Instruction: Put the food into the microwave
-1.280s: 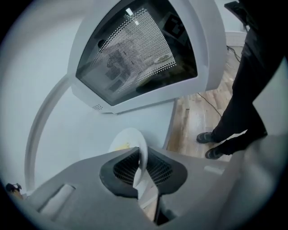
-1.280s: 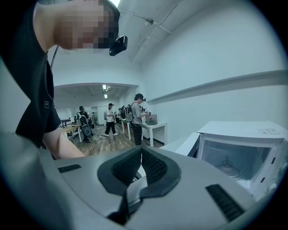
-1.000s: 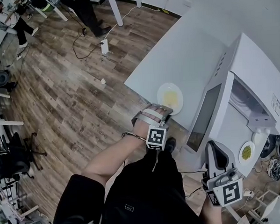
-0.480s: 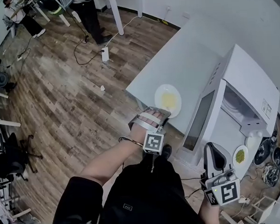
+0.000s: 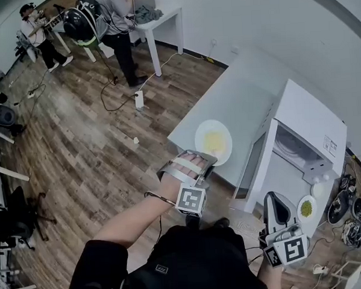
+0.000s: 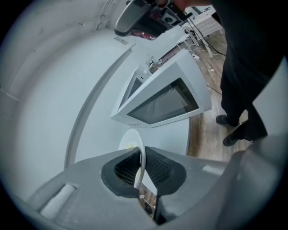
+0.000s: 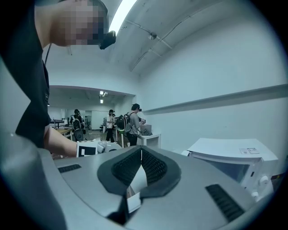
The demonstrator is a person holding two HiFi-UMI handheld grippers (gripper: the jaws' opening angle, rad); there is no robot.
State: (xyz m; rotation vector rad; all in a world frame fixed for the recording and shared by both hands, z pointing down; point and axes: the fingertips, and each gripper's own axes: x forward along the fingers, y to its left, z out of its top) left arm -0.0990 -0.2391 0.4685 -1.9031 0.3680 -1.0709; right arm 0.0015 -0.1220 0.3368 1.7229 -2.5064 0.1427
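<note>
– Food plate point(image 5: 213, 140): lifting clear of table point(image 5: 238, 89) now, mid-frame, pinching rim tight in left gripper point(image 6: 141, 168).
– Nice, probably heading right toward open microwave point(image 5: 306, 122) next. Holding right gripper point(image 7: 141, 155) closed, empty.

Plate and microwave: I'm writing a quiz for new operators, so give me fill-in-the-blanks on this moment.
1. The door of the microwave stands ____.
2. The left gripper is shut on the rim of a plate carrying ____ food.
3. The jaws of the right gripper are ____, with nothing between them.
Missing: open; yellow; shut.
</note>
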